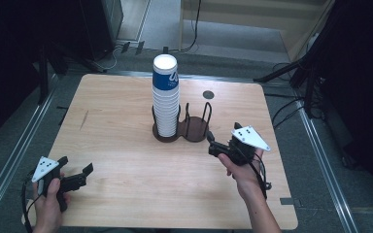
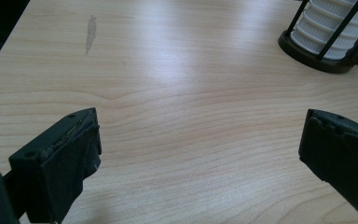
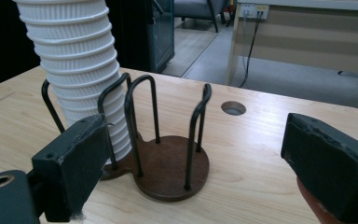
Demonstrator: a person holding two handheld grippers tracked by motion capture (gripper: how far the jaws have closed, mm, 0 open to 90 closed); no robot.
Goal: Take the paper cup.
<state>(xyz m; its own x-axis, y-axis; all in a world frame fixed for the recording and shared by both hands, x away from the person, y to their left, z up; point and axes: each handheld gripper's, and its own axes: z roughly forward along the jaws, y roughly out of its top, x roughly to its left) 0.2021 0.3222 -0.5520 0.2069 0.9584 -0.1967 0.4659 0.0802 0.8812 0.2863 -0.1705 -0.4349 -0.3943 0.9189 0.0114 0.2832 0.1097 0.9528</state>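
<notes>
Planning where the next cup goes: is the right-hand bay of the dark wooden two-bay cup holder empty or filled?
Empty. Its round base lies bare between the black wire hoops; the white paper cup stack stands in the other bay.

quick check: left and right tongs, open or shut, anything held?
Left tongs: open, nothing between the jaws, over bare light wooden table.
Right tongs: open, holding nothing, facing the dark brown wire cup holder.

White logo mark on blue band of top paper cup (too small to read); no other text.
</notes>
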